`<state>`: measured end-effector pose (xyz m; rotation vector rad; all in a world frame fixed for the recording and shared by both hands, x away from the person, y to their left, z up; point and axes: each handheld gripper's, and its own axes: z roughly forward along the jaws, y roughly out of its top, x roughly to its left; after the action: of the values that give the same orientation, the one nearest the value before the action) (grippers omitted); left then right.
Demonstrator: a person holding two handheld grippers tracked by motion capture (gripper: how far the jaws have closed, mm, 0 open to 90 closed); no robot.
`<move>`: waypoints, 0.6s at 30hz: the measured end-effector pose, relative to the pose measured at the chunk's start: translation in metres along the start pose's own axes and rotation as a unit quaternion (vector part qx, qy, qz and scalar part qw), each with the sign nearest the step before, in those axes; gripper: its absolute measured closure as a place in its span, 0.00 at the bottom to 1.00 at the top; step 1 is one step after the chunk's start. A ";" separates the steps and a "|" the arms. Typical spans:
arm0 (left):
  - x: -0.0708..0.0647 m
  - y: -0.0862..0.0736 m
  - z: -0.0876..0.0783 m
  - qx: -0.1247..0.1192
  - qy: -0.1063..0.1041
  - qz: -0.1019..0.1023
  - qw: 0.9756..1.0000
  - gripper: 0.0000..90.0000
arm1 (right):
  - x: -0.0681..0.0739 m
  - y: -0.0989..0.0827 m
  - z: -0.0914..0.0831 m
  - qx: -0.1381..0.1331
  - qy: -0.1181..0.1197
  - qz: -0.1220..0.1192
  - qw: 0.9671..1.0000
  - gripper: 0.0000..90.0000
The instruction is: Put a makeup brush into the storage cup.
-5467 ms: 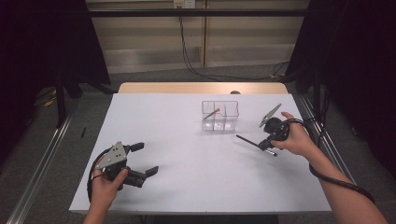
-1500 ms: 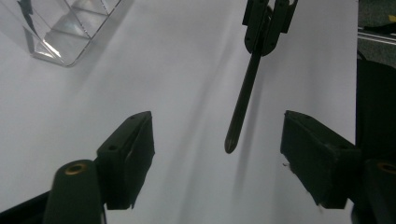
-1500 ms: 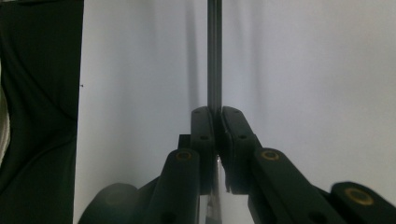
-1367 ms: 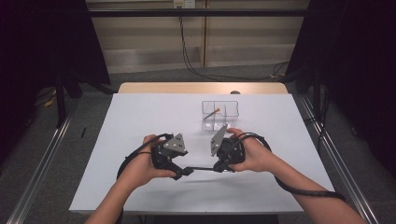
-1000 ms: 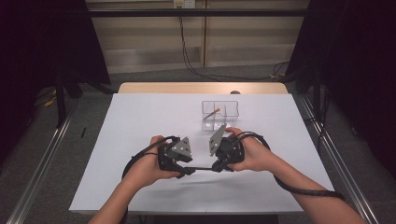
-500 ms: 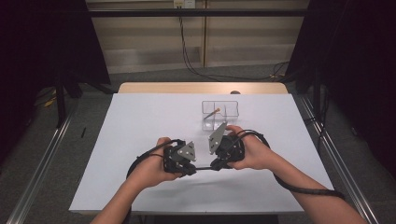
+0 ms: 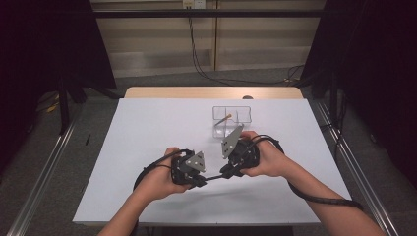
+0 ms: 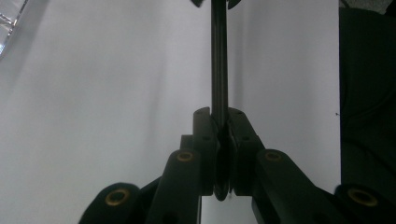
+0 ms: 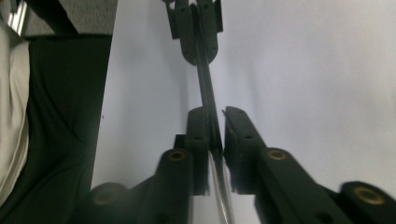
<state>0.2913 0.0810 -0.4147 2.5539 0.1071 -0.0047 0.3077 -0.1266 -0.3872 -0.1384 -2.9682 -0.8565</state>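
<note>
Black thin rod spans between both tools above the white table. Left gripper clamps it; right gripper has just loosened (handover). Draw right straight back, left steady.

Table open left & near; clear box just behind right gripper.

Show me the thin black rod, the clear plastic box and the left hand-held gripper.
thin black rod (image 8: 219, 60), left gripper view, on its bare shaft.
clear plastic box (image 7: 243, 114), high view, on its right compartment wall.
left hand-held gripper (image 8: 221, 140), left gripper view, between its fingertips, shut on the rod.
</note>
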 end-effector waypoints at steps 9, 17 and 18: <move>0.002 -0.002 0.001 -0.015 0.004 -0.011 1.000 0.93 | -0.008 -0.015 -0.007 -0.098 -0.005 0.061 0.993 0.52; 0.003 -0.003 -0.001 -0.027 0.004 -0.016 0.999 0.93 | -0.014 -0.032 -0.012 -0.192 -0.026 0.113 0.975 0.25; 0.004 -0.003 -0.001 -0.029 0.004 -0.017 0.999 0.93 | -0.013 -0.034 -0.012 -0.205 -0.028 0.121 0.971 0.24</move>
<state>0.2945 0.0845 -0.4155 2.4939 0.1521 -0.0052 0.3176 -0.1624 -0.3957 -0.5348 -2.6977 -1.4296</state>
